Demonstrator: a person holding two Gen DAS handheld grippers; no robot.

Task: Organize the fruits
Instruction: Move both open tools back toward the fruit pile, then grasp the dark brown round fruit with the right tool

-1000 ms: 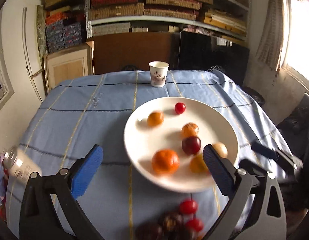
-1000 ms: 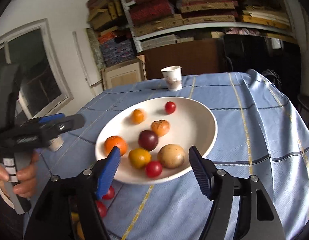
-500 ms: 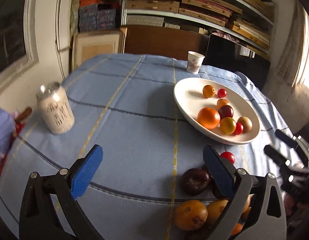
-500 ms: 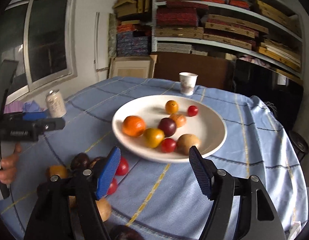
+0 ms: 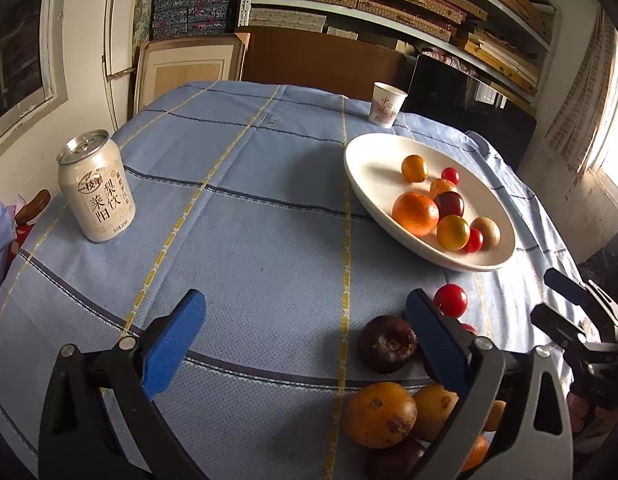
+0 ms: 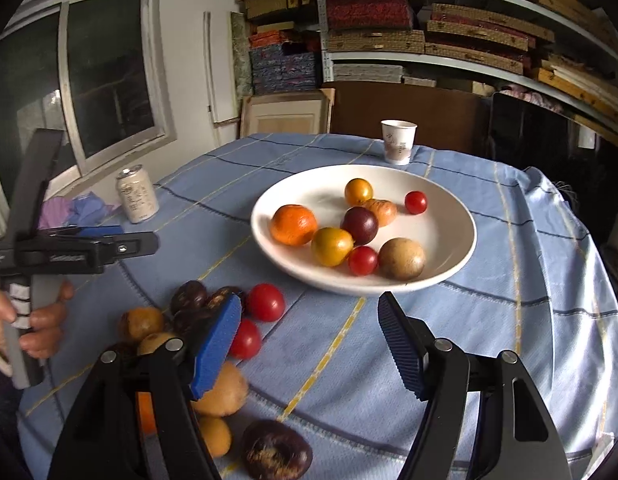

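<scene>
Since a second ago: left gripper swung off white plate toward drink can; loose fruit pile entered view. Both grippers' jaws spread, empty; right gripper.

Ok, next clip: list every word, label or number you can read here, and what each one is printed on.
"梨饮" and "莱阳", large brown characters: on the cream-coloured aluminium drink can.
Round logo above them and the small print along the can's base: too small to read.
Red characters on the white paper cup: too blurred to read.
White lettering on the black left gripper body: blurred, unreadable.
</scene>
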